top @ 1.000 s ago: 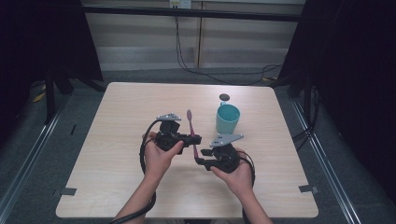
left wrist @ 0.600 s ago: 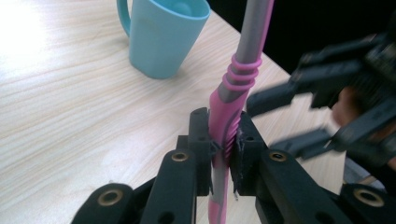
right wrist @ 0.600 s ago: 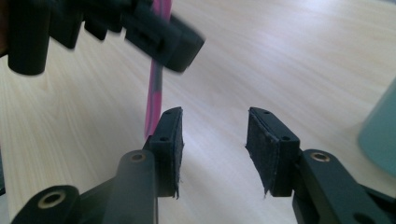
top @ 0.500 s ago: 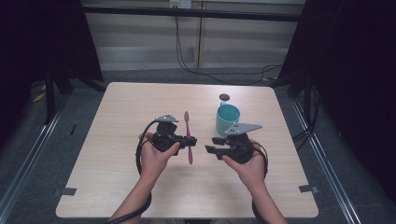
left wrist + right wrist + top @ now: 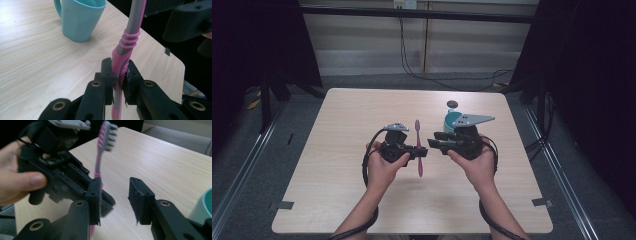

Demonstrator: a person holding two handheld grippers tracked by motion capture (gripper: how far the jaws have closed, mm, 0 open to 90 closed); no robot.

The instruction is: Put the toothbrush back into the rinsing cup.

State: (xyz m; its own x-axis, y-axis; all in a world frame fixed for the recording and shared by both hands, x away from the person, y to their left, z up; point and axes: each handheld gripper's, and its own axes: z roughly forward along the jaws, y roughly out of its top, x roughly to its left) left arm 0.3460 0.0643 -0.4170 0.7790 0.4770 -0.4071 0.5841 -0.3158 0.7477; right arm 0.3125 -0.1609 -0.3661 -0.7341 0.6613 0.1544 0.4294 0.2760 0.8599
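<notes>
A pink and grey toothbrush (image 5: 418, 145) is pinched by its handle in my left gripper (image 5: 419, 153), bristle end pointing away from me. In the left gripper view the pads clamp the ribbed pink grip (image 5: 119, 75) and the toothbrush (image 5: 130, 32) rises between them. My right gripper (image 5: 432, 142) hovers just right of it, facing the left one. Its jaws (image 5: 116, 195) have just been closing but stand apart with nothing between them. The toothbrush (image 5: 101, 150) passes beside and behind one pad. A teal mug (image 5: 451, 120) stands behind the right gripper.
A small dark round object (image 5: 452, 104) lies on the wooden table (image 5: 337, 150) beyond the mug. The teal mug (image 5: 80, 17) stands upright with its handle turned away. Dark floor and metal rails surround the table.
My right gripper has risen from near the table and shifted right toward the mug, level with the left gripper. The left gripper keeps the toothbrush and has hardly moved.
</notes>
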